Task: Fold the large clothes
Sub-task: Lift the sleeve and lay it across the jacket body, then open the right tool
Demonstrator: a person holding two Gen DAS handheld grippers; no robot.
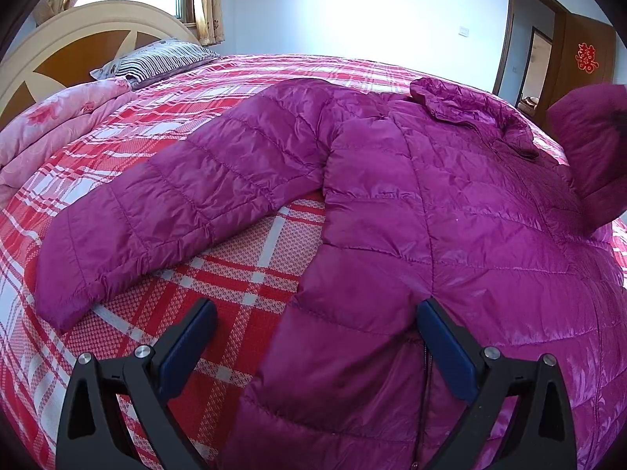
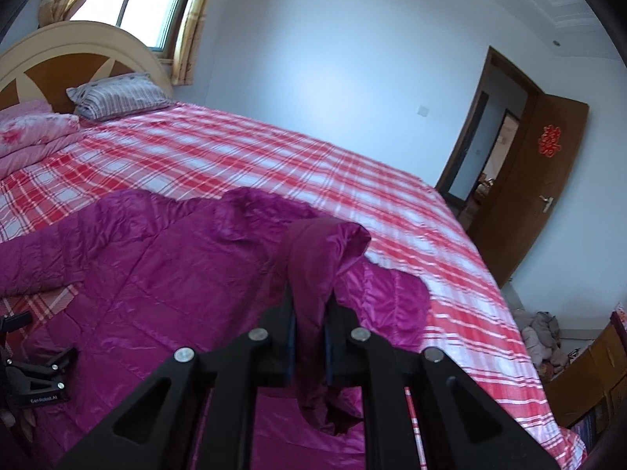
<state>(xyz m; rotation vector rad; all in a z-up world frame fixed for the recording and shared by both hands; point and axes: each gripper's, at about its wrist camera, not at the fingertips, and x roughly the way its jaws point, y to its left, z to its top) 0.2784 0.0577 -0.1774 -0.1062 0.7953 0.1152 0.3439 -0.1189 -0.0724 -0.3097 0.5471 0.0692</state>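
A magenta quilted puffer jacket (image 1: 431, 196) lies spread on the red plaid bed (image 1: 235, 266), one sleeve (image 1: 164, 211) stretched out to the left. My left gripper (image 1: 317, 309) is open, low over the jacket's left hem edge, nothing between its fingers. My right gripper (image 2: 309, 313) is shut on the jacket's other sleeve (image 2: 317, 258) and holds it lifted above the jacket body (image 2: 164, 282). That raised sleeve shows at the right of the left wrist view (image 1: 588, 149). The left gripper shows at the right wrist view's left edge (image 2: 35, 372).
A striped pillow (image 1: 156, 58) and a folded pink quilt (image 1: 58, 125) lie by the headboard (image 1: 78, 39). An open wooden door (image 2: 529, 180) stands at the right. A pile of clothes (image 2: 540, 333) and a wooden cabinet (image 2: 588, 384) sit on the floor beside the bed.
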